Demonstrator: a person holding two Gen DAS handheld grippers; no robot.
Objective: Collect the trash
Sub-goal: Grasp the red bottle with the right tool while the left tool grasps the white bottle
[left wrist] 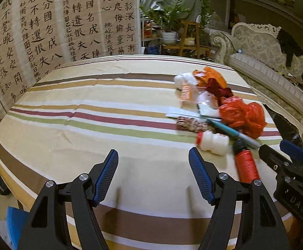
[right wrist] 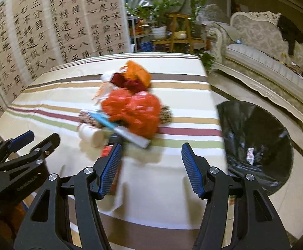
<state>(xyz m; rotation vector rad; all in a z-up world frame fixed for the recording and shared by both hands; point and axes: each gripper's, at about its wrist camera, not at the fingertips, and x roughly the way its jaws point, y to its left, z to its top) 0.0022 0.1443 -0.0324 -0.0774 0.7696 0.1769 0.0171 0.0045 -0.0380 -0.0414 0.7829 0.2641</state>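
On the striped bench a heap of trash is piled: a red plastic bag, an orange bag, a white bottle, a teal-handled knife and a red-wrapped spool. From the left gripper the heap is seen at two o'clock; from the right gripper, at eleven o'clock. Both sets of jaws are held wide, with nothing between them. Beside the bench, a black bin bag is seen at three o'clock.
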